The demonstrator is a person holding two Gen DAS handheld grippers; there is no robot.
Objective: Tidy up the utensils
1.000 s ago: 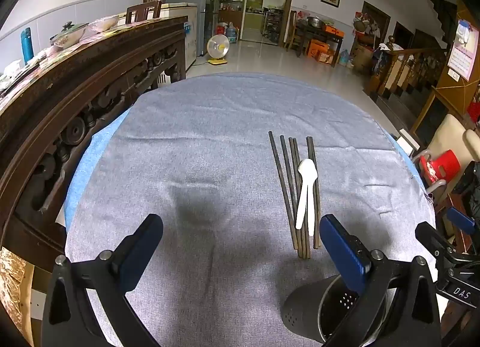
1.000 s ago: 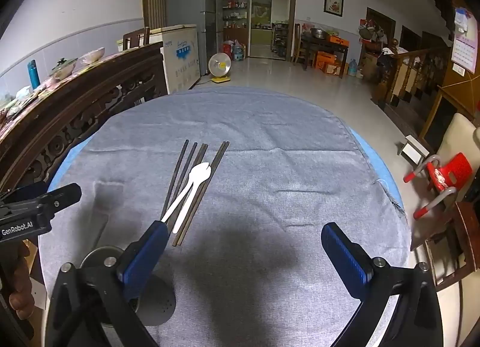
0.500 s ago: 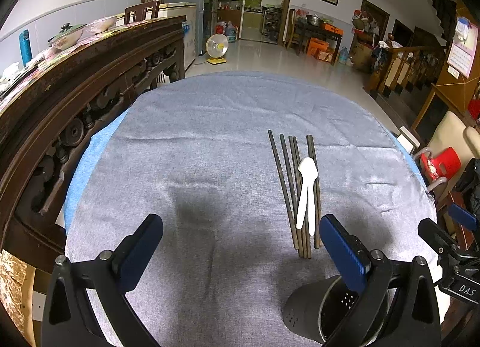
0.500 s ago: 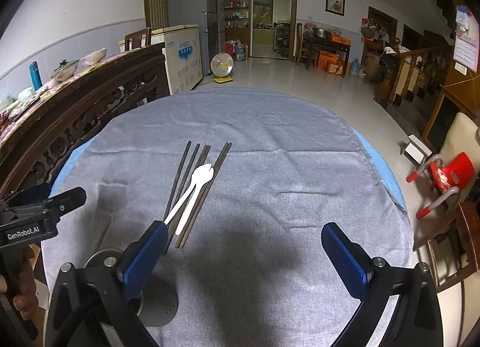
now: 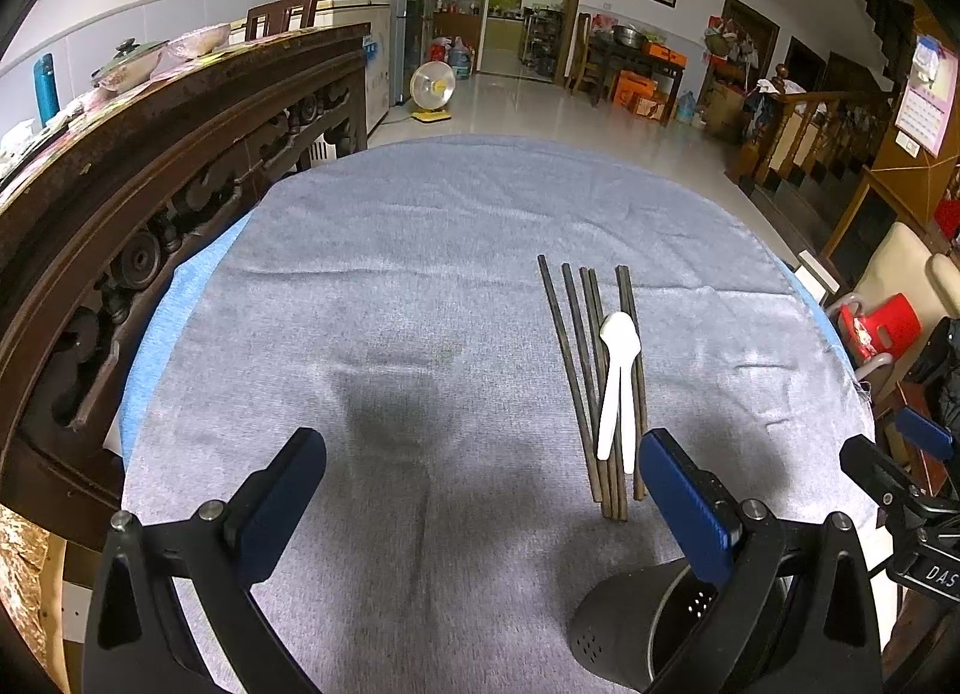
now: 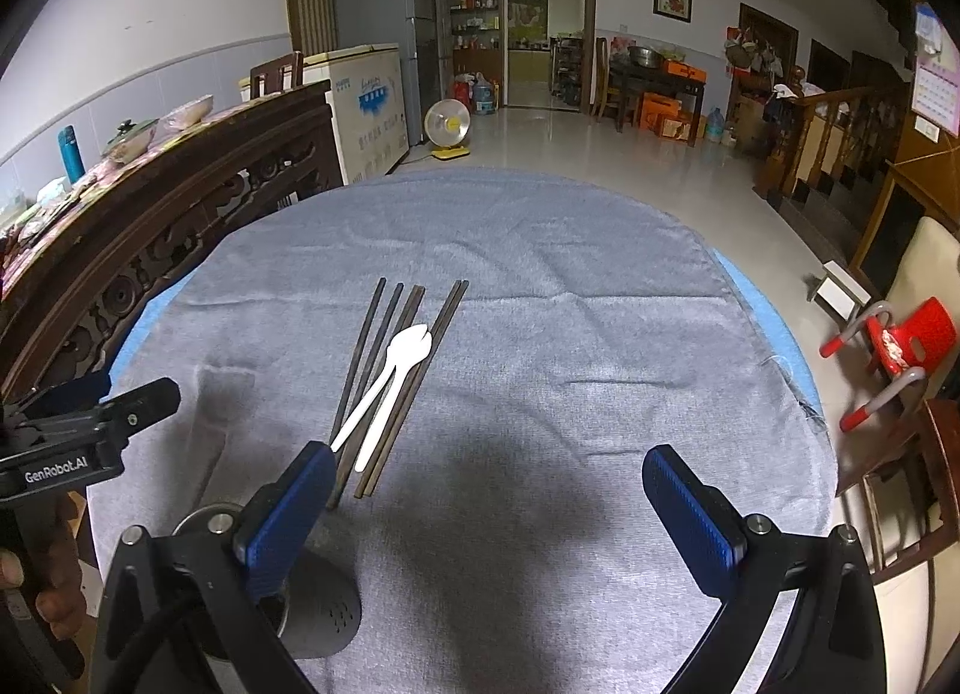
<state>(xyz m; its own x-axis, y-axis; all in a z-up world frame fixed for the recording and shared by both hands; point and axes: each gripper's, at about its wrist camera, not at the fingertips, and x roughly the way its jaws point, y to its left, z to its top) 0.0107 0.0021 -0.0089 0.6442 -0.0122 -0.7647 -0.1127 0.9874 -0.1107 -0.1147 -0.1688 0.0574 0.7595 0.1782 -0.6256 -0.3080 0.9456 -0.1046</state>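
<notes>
Nearest the cameras, the left gripper and the right gripper both hovered over the table with their blue-padded fingers spread wide, holding nothing. Over the past second almost nothing had changed: both grippers had only drifted slightly, and no utensil had been lifted, so the sorting seemed not yet begun.

A dark perforated cylindrical utensil holder stood at the near edge of the grey cloth-covered round table, just under the left gripper's right finger and beneath the right gripper's left finger.

Just beyond the holder lay a bundle of dark slender chopsticks, pointing away from it, their near ends close to the holder. Two white plastic spoons rested across the chopsticks, bowls at the far end. From the left gripper, the bundle sat just inside its right finger; from the right gripper, beside its left finger.

Beyond the holder, past the table's far edge, stood a small fan on a tiled floor
</notes>
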